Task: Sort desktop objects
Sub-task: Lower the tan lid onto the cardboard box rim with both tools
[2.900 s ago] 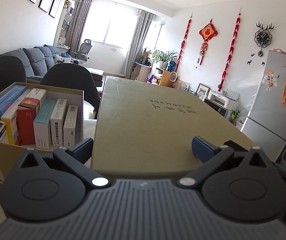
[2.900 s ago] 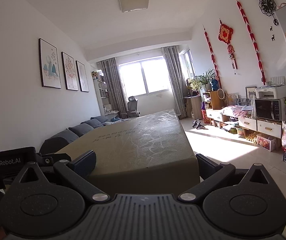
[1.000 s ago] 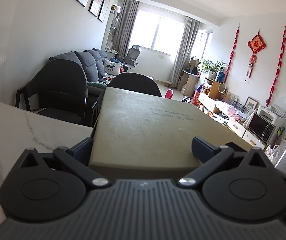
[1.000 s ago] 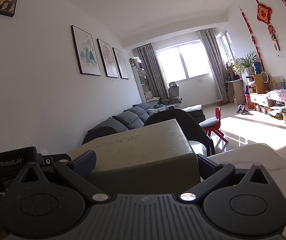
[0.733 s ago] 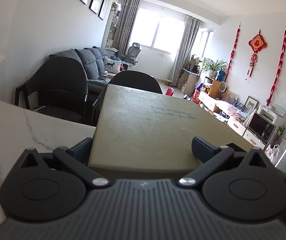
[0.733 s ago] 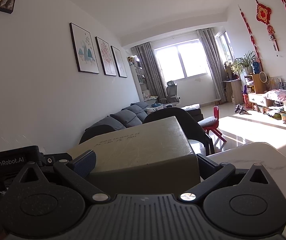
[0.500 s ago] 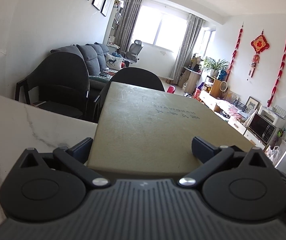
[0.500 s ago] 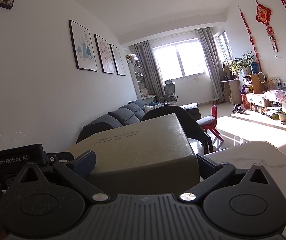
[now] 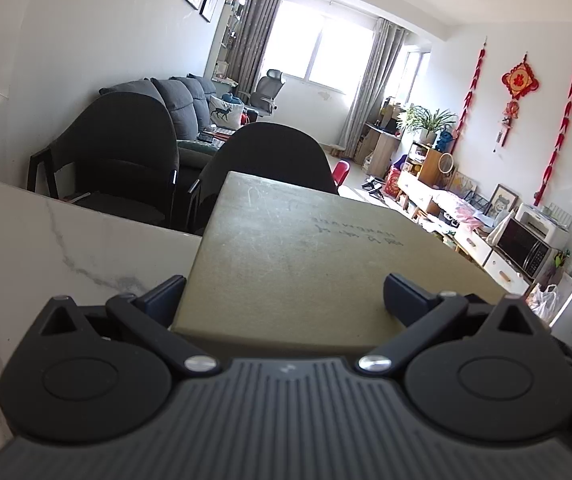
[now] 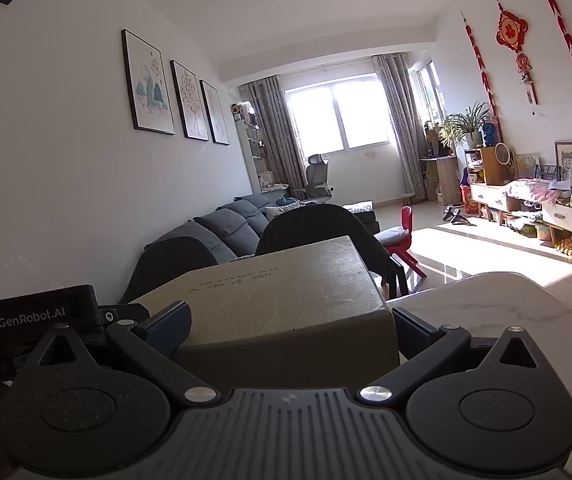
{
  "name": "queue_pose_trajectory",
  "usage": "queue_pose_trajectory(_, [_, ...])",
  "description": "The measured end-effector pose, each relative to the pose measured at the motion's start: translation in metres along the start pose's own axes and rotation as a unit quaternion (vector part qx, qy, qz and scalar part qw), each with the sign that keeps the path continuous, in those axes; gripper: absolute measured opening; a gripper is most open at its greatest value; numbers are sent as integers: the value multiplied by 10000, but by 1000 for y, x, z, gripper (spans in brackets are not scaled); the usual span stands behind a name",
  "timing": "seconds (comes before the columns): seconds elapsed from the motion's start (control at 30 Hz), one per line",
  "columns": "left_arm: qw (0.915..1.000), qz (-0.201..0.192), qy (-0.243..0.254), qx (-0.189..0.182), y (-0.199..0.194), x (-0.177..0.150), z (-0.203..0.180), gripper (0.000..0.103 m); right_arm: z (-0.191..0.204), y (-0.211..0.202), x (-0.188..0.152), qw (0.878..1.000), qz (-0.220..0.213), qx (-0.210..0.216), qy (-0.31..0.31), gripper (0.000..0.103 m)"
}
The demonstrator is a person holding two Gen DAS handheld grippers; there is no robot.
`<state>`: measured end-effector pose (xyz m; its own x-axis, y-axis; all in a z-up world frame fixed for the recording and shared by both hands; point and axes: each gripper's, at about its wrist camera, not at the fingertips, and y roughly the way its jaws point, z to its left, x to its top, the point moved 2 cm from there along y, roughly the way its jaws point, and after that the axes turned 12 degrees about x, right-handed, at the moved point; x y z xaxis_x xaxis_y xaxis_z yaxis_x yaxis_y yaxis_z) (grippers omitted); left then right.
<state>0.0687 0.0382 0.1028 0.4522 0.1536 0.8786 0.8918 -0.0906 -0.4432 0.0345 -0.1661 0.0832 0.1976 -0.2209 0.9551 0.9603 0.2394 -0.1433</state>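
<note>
- olive box [image 9: 310,256] clamped by both: l gripper [image 9: 283,294] + r gripper [image 10: 292,326]
- vs 2.9 s ago: carton of books out of view, marble tabletop [image 9: 45,248] now under box
- prob mid-carry, drop spot unseen

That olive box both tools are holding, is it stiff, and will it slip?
The olive box probably stays stiff: its faces look flat and its edges straight. Its matte, scuffed surface likely grips fairly well. Held at one end by the left tool and right tool, it might sag if heavy.
</note>
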Motion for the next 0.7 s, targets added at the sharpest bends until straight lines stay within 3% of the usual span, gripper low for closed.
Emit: queue_pose_trajectory(0.7, [10000,-31,6,-29,3,-5,7,103,4,10,-9,9998,148,94,-33,103])
